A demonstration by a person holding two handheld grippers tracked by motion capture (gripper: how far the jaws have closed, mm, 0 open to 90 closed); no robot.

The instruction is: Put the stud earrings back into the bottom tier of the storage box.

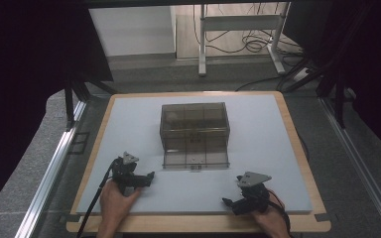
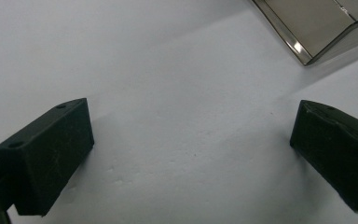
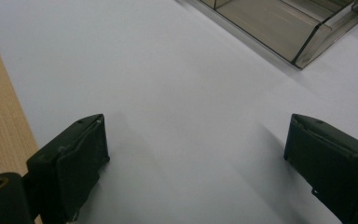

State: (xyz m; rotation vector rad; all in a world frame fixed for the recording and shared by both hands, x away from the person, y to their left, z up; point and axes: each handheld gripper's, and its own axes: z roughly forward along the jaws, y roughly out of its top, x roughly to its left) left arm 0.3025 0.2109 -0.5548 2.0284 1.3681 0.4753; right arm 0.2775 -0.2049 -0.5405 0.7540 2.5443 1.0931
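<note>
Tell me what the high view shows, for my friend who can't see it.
A see-through smoky-brown plastic box with its front flap folded down sits mid-way on a white mat over a wooden table. Nearer the camera, a person's hands hold two black grippers, left gripper and right gripper, both open and apart from the box.

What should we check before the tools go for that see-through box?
1. Left tool open: ok, jaws wide apart with nothing between them.
2. Right tool open: ok, jaws wide apart, nothing held.
3. Box standing flat on the mat: ok.
4. Box's front flap down: ok, it lies on the mat towards the hands.
5. Way to the box free: ok, bare mat between both tools and the box.
6. Anything inside the box: cannot tell, the walls are too dark.
</note>
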